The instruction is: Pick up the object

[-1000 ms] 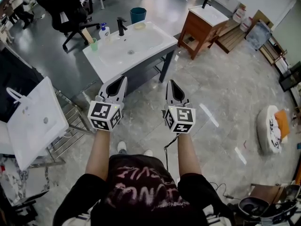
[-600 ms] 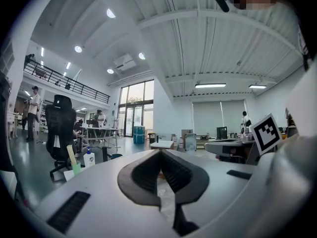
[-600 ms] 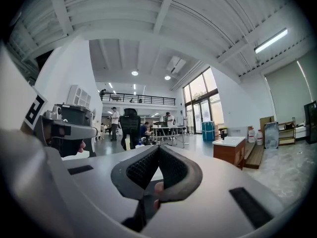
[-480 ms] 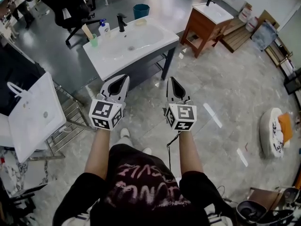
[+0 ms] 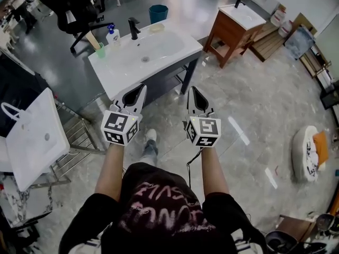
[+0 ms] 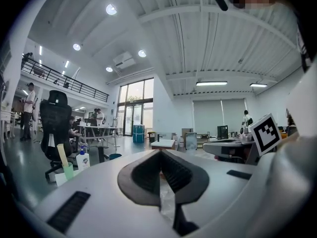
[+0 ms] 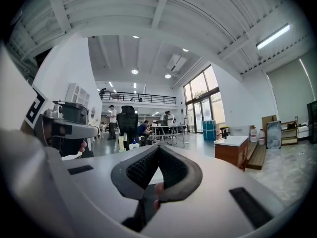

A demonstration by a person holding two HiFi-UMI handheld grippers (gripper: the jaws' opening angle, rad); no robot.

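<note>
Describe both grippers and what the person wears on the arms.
Left gripper and right gripper: pale grey tapered shells with black ribbed pads, each backed by a white cube of black square markers. A black cable hangs from the right one. Short black sleeves.

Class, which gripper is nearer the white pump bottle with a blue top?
Left. The left gripper is below-right of the white, blue-topped pump bottle; the right gripper is farther right.

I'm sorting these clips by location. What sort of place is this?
Probably a big open workshop or test hall, not a home: a white sink stands free on the bare floor, a wooden sink cabinet stands nearby, and an office chair sits behind them.
</note>
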